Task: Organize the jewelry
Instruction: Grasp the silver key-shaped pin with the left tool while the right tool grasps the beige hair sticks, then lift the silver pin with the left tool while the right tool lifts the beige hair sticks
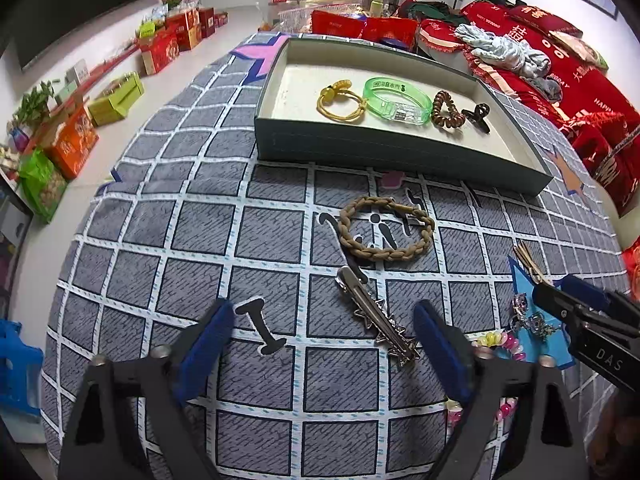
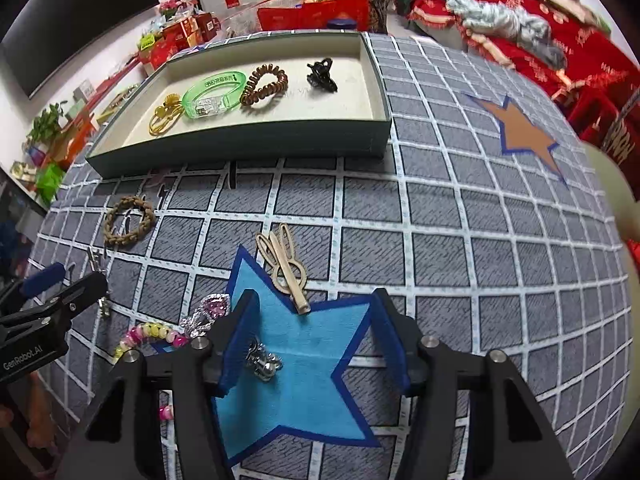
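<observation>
Both grippers sat nearest, low over the grid-patterned bedspread (image 1: 160,240): left gripper (image 1: 324,332) with fingers spread wide, holding nothing, right gripper (image 2: 312,332) also spread wide over a blue star patch (image 2: 304,376), a small silver trinket (image 2: 264,360) just beside its left finger. Shallow tray (image 1: 360,148) lay farther back, holding a green bangle (image 1: 396,100), yellow hair tie (image 1: 340,100), brown coil tie (image 1: 446,110) and black claw clip (image 1: 478,116). On the bedspread, outside the tray: braided tan bracelet (image 1: 386,228), silver star hair clip (image 1: 378,318) between the left fingers, gold clips (image 2: 284,264), pink-yellow bead bracelet (image 2: 148,334), pink gem piece (image 2: 210,312).
</observation>
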### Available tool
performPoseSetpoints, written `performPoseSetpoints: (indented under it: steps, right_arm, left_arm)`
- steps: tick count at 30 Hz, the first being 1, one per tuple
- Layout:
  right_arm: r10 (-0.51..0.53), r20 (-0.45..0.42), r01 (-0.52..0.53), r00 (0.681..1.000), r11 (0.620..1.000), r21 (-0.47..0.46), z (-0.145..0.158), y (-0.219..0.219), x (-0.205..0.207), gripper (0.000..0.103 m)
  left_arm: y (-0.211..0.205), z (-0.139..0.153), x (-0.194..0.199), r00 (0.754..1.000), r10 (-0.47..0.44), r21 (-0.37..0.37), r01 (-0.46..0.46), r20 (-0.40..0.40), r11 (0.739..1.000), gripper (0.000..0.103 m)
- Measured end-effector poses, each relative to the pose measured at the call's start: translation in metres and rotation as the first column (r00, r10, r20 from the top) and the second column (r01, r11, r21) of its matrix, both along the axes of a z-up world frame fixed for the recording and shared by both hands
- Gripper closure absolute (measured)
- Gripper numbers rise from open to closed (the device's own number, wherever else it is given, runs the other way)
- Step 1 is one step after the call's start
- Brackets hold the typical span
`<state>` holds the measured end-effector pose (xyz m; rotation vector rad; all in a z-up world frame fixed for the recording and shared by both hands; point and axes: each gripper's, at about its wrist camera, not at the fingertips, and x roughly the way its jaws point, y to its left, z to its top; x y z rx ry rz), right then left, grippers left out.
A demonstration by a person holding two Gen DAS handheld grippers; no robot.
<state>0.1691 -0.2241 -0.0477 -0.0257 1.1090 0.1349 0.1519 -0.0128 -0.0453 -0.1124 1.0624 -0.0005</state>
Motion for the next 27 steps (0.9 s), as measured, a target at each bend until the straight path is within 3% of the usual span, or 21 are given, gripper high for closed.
performPoseSetpoints:
  steps: [4, 8, 11, 13, 15, 20, 21, 27]
  right_arm:
    - [0.02, 0.003, -0.02, 1.0, 0.999, -0.036, 0.0, 0.007, -0.001, 0.05]
    - [0.036, 0.006, -0.035, 0.999, 0.998, -0.044, 0.001, 0.013, -0.003, 0.058]
    - [0.043, 0.004, -0.043, 0.999, 0.998, -0.046, 0.002, 0.015, -0.003, 0.068]
    - [0.048, 0.003, -0.048, 0.999, 0.998, -0.048, 0.003, 0.018, -0.003, 0.077]
    - [0.051, 0.001, -0.05, 0.999, 0.997, -0.051, 0.004, 0.021, -0.003, 0.087]
    - [0.041, 0.002, -0.041, 0.999, 0.998, -0.052, 0.005, 0.023, -0.005, 0.093]
    - [0.035, 0.002, -0.035, 0.999, 0.998, -0.048, 0.005, 0.022, -0.005, 0.093]
    - [0.005, 0.006, -0.005, 1.0, 1.0, -0.013, 0.009, 0.015, -0.009, 0.094]
  left_arm:
    - [-0.009, -0.001, 0.001, 1.0, -0.029, 0.028, 0.029, 0.004, 0.999, 0.007]
    - [-0.012, -0.001, -0.001, 0.999, -0.046, 0.063, 0.045, 0.018, 0.997, 0.015]
    - [-0.012, 0.0, -0.002, 0.998, -0.055, 0.059, 0.053, 0.02, 0.997, 0.016]
    - [-0.012, 0.002, -0.003, 0.998, -0.063, 0.067, 0.061, 0.029, 0.996, 0.032]
    - [-0.014, 0.002, -0.003, 0.997, -0.074, 0.073, 0.071, 0.031, 0.995, 0.036]
    - [-0.009, 0.004, -0.006, 0.996, -0.08, 0.076, 0.076, 0.049, 0.994, 0.057]
    - [-0.007, 0.004, -0.006, 0.995, -0.085, 0.073, 0.081, 0.054, 0.994, 0.069]
    - [0.007, 0.004, -0.008, 0.992, -0.108, 0.004, 0.108, 0.063, 0.994, 0.07]
